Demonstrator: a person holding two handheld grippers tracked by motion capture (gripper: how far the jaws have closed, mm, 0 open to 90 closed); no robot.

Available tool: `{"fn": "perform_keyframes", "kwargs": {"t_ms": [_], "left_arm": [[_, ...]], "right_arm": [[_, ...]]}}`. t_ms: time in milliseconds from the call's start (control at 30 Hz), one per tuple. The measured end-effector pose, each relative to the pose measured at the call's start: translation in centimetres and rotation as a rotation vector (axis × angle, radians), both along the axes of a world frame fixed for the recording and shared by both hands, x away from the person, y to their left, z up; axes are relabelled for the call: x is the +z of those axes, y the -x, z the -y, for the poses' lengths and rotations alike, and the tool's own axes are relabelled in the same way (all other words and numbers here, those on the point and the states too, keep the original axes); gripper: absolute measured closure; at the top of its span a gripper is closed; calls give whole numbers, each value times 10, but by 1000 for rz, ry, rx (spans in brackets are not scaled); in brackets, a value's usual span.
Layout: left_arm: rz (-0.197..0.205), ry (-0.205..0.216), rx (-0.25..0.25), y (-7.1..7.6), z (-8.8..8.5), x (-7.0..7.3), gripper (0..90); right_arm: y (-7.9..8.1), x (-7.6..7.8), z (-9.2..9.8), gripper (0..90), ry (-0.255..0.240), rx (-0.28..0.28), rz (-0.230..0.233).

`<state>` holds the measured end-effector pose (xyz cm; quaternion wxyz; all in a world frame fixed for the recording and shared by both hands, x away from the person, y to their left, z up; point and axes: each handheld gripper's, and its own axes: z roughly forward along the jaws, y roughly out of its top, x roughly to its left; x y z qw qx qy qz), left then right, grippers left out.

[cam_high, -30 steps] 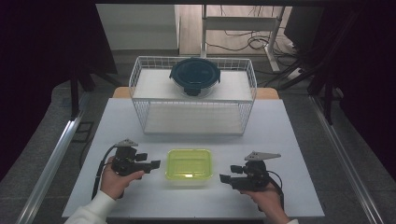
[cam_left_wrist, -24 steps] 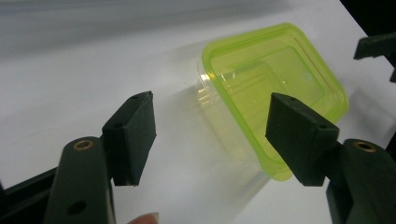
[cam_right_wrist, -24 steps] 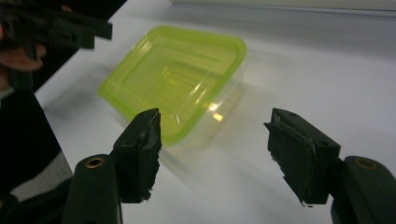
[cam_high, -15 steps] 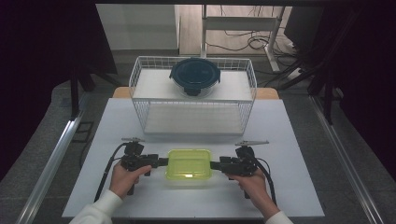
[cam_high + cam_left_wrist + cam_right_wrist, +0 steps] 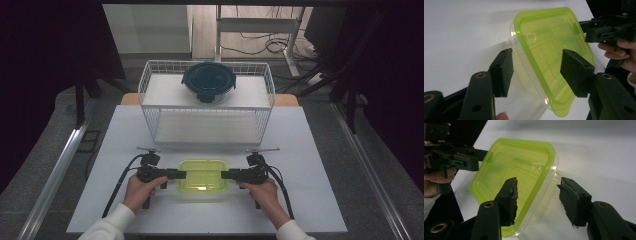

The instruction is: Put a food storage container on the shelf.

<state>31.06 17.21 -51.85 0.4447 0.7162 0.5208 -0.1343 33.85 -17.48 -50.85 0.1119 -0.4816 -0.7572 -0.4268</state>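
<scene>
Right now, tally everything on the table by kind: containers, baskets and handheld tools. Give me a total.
Lidded containers: 2, the clear plastic box with the green lid and the round dark blue-lidded container
Wire baskets: 1, the white wire basket
Tools: 2, the left tool and the right tool
Total: 5

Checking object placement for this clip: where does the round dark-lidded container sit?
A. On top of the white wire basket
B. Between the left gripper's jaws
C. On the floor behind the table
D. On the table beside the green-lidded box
A: in the high view the round dark-lidded container rests on top of the white wire basket, well behind the green-lidded box that lies on the table between the two grippers.
</scene>
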Motion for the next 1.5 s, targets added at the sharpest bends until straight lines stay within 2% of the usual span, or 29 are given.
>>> {"fn": "perform_keyframes", "kwargs": {"t_ms": [100,233,367,533,700,933,1000,1200,1333,1500], "left_arm": [[-5,10,-5,0,0,-2,465],[-21,25,-6,0,-1,-4,559],[-35,3,14,1,-1,-6,686],[-52,26,32,3,-3,-5,723],[-36,38,37,7,-4,-1,754],[5,76,27,12,-8,8,785],[9,74,26,13,-9,10,786],[41,91,16,18,-11,19,790],[81,66,9,21,-10,29,790],[119,67,11,25,-11,41,794]], "right_arm": [[-1,-3,-2,523,-15,4,-20],[-2,-6,-4,610,-22,13,-41],[-3,-9,-2,697,-56,8,-73],[-1,-7,0,737,-81,-11,-116],[2,-4,2,775,-112,-38,-133],[6,2,4,799,-117,-25,-107],[7,5,4,799,-124,-22,-98],[10,17,4,800,-113,6,-34],[13,27,3,800,-105,19,19],[17,42,3,799,-112,34,73]]}}
